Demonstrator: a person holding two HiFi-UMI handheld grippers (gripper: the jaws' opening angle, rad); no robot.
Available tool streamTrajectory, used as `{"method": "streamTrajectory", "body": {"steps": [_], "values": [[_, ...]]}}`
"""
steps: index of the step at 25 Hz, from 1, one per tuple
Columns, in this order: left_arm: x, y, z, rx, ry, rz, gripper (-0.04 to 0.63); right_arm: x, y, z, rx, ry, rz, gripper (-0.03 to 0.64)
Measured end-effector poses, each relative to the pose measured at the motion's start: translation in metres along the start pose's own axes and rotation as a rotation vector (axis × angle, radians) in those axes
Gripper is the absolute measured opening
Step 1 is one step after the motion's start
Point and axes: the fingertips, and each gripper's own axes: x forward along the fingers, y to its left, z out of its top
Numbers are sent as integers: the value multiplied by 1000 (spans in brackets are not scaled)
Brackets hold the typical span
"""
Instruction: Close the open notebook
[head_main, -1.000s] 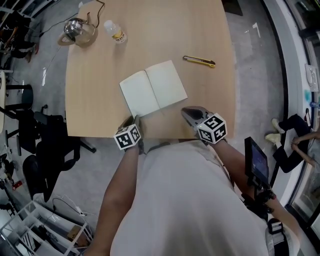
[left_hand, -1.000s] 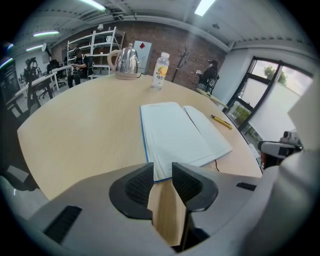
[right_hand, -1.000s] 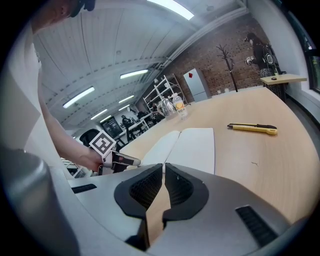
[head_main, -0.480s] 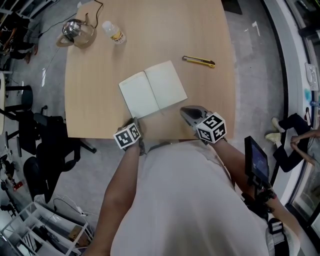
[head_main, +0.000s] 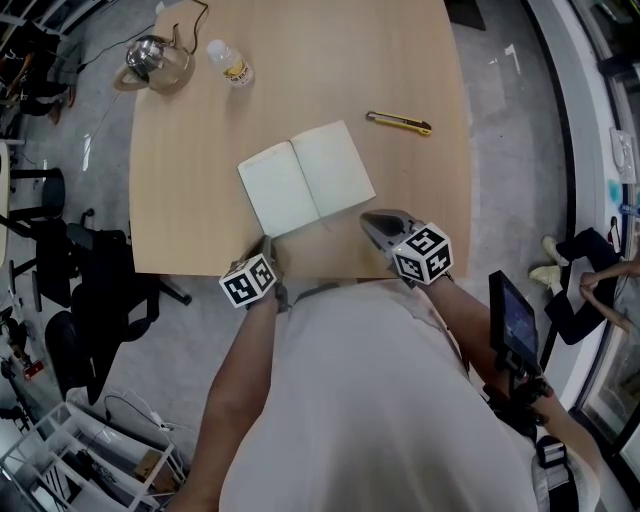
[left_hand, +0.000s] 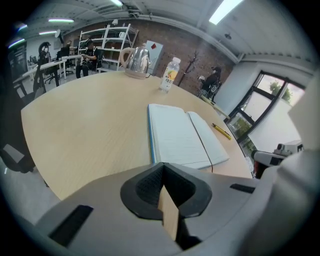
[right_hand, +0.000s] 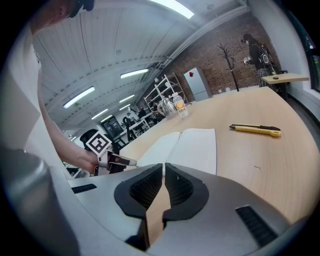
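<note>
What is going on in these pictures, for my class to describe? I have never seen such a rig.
There is no robot here: a person holds a hand tool, a gripper, in each hand. One picture comes from a camera on the person's head, looking down; the other two come from cameras riding on each gripper. On the wooden table lie an open notebook, a yellow utility knife, a bottle and a kettle. The left gripper has just closed on nothing; the right gripper is shut and empty too.
</note>
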Motion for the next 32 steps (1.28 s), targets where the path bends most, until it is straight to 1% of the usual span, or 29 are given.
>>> {"method": "streamTrajectory", "body": {"steps": [3,6,8,11,16,19,21,23,25,28,32], "values": [[-11,-5,7,-20,-44,-50,5,1,1,1,-3,0,2,25],[-25,-17,17,-8,-86,-98,5,3,3,2,-5,-3,6,25],[-35,-30,24,22,-113,-129,5,4,4,3,-6,-8,8,25],[-47,-52,36,85,-146,-169,5,4,6,3,-6,-17,7,25],[-57,-85,51,170,-179,-218,5,-2,6,1,8,-31,-9,25],[-56,-99,57,216,-180,-248,5,-3,1,-4,22,-42,-32,25],[-59,-95,67,243,-184,-241,5,9,4,-2,27,-60,-26,25],[-60,-102,76,274,-189,-238,5,13,6,6,23,-75,-23,25],[-53,-123,75,309,-177,-266,5,6,2,5,35,-77,-37,25],[-36,-157,70,367,-134,-313,5,-8,-5,0,59,-85,-65,25],[-7,-190,67,442,-85,-336,5,-23,-16,-6,82,-102,-100,25]]}}
